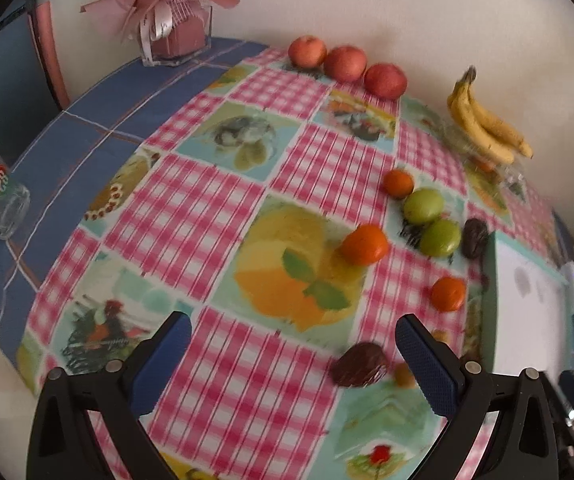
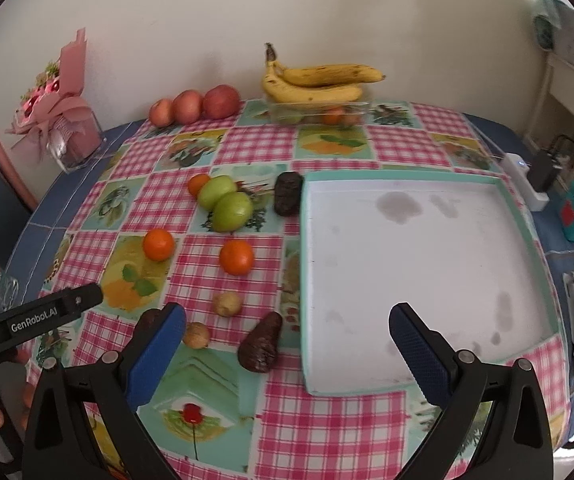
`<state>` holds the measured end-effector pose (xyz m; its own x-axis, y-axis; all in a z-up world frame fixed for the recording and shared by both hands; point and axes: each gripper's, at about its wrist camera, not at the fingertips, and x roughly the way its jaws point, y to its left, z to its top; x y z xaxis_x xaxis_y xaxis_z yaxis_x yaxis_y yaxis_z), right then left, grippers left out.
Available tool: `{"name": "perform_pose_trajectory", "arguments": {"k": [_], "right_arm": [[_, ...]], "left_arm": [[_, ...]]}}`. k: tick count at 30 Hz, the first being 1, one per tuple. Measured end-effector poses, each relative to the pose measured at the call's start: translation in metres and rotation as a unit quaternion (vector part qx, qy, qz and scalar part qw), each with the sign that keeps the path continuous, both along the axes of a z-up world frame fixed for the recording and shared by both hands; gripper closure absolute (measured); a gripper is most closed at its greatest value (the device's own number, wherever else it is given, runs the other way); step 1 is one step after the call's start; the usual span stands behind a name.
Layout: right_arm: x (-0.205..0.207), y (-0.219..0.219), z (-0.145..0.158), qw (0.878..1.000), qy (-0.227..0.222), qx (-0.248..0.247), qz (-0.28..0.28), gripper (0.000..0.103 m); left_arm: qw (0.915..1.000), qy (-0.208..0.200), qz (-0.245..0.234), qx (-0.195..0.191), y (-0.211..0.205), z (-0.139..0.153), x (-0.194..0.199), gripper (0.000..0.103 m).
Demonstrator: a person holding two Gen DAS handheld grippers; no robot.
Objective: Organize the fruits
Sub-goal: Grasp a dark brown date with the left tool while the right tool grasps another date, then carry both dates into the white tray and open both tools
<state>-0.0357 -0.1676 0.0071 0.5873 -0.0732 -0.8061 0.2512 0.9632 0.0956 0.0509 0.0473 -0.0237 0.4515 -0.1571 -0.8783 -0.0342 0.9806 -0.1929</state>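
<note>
Over the checked tablecloth (image 2: 247, 144) the left gripper (image 1: 293, 344) hung with its blue-padded fingers spread wide and nothing between them, and the right gripper (image 2: 287, 334) hung just the same, wide apart and holding nothing. Going from the left in the right wrist view, a pink bouquet in a clear vase (image 2: 61, 120) stood at the far corner, and then three reddish apples (image 2: 195, 106) sat touching in a row against the wall. Nearer the middle, a small orange (image 2: 198, 184) rested against two smooth green fruits (image 2: 225, 202), which pressed on each other, and two more bright oranges (image 2: 197, 251) lay apart in front of them. Two little tan nuts (image 2: 212, 319) sat close to the grippers, beside a dark, wrinkled, pear-shaped fruit (image 2: 259, 344); another dark one (image 2: 287, 193) lay just beside the tray's far left corner. Spotted yellow bananas (image 2: 319, 82) lay on top of a clear box (image 2: 319, 114) by the wall. On the right the white tray with a mint rim (image 2: 427, 256) showed a few grey stains.
</note>
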Motion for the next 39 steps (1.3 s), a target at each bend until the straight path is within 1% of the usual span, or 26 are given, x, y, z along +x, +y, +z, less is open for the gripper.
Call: {"name": "perform_pose_trajectory", "arguments": {"k": [2, 4, 6, 7, 8, 10, 11, 12, 14, 17, 18, 20, 22, 23, 25, 26, 29, 31, 32, 33, 39], "right_arm": [[0.004, 0.000, 0.000, 1.000, 0.004, 0.004, 0.000, 0.002], [0.007, -0.002, 0.002, 1.000, -0.002, 0.020, -0.001, 0.002], [0.011, -0.002, 0.006, 1.000, -0.009, 0.022, 0.000, 0.002], [0.013, -0.002, 0.008, 1.000, -0.011, 0.019, 0.001, 0.002], [0.014, 0.000, 0.010, 1.000, -0.013, 0.014, 0.004, 0.005], [0.017, 0.002, 0.009, 1.000, -0.009, 0.013, 0.009, 0.019], [0.018, 0.003, 0.007, 1.000, -0.005, 0.014, 0.011, 0.022], [0.020, 0.003, 0.004, 1.000, 0.001, 0.018, 0.014, 0.025], [0.023, 0.003, -0.003, 0.999, 0.016, 0.027, 0.016, 0.026], [0.027, 0.000, -0.019, 0.997, 0.049, 0.054, 0.012, 0.038], [0.028, -0.001, -0.027, 0.996, 0.063, 0.062, 0.012, 0.042], [0.029, -0.001, -0.034, 0.995, 0.078, 0.064, 0.013, 0.044], [0.029, -0.001, -0.041, 0.993, 0.088, 0.072, 0.013, 0.051], [0.029, -0.001, -0.044, 0.993, 0.093, 0.075, 0.013, 0.052], [0.030, 0.001, -0.049, 0.991, 0.103, 0.080, 0.017, 0.058], [0.030, 0.002, -0.051, 0.991, 0.107, 0.082, 0.021, 0.058], [0.031, 0.005, -0.058, 0.989, 0.118, 0.086, 0.024, 0.058], [0.032, 0.006, -0.064, 0.988, 0.130, 0.082, 0.024, 0.059], [0.032, 0.007, -0.068, 0.987, 0.137, 0.083, 0.025, 0.060], [0.032, 0.007, -0.071, 0.986, 0.140, 0.082, 0.025, 0.062], [0.033, 0.009, -0.076, 0.985, 0.153, 0.076, 0.030, 0.067]], "left_arm": [[0.9995, -0.028, 0.006, -0.012, 0.001, 0.008, 0.001, 0.000], [0.9982, -0.057, 0.006, -0.018, 0.001, 0.016, 0.000, 0.000], [0.9983, -0.057, -0.003, -0.015, -0.003, 0.018, 0.005, 0.000], [0.9986, -0.049, -0.012, -0.014, -0.007, 0.018, 0.009, 0.000], [0.9989, -0.042, -0.018, -0.012, -0.009, 0.016, 0.011, 0.000], [0.9993, -0.028, -0.025, -0.007, -0.014, 0.012, 0.015, 0.000], [0.9994, -0.020, -0.028, -0.008, -0.016, 0.009, 0.017, 0.000], [0.9993, -0.008, -0.030, -0.020, -0.017, 0.007, 0.019, 0.000], [0.9987, 0.014, -0.035, -0.034, -0.020, -0.002, 0.020, 0.000], [0.9971, 0.050, -0.047, -0.034, -0.029, -0.016, 0.021, 0.003], [0.9963, 0.060, -0.048, -0.038, -0.030, -0.021, 0.021, 0.008], [0.9935, 0.089, -0.052, -0.048, -0.033, -0.032, 0.020, 0.018], [0.9902, 0.114, -0.061, -0.055, -0.037, -0.042, 0.020, 0.023], [0.9890, 0.120, -0.062, -0.059, -0.037, -0.045, 0.019, 0.027], [0.9873, 0.131, -0.064, -0.064, -0.038, -0.049, 0.018, 0.030], [0.9868, 0.135, -0.065, -0.061, -0.039, -0.051, 0.017, 0.030], [0.9846, 0.148, -0.069, -0.064, -0.042, -0.057, 0.016, 0.039], [0.9833, 0.154, -0.071, -0.066, -0.043, -0.059, 0.015, 0.042], [0.9834, 0.153, -0.072, -0.066, -0.044, -0.059, 0.015, 0.052], [0.9832, 0.153, -0.073, -0.068, -0.044, -0.059, 0.015, 0.055], [0.9834, 0.148, -0.075, -0.073, -0.044, -0.057, 0.016, 0.055]]}}
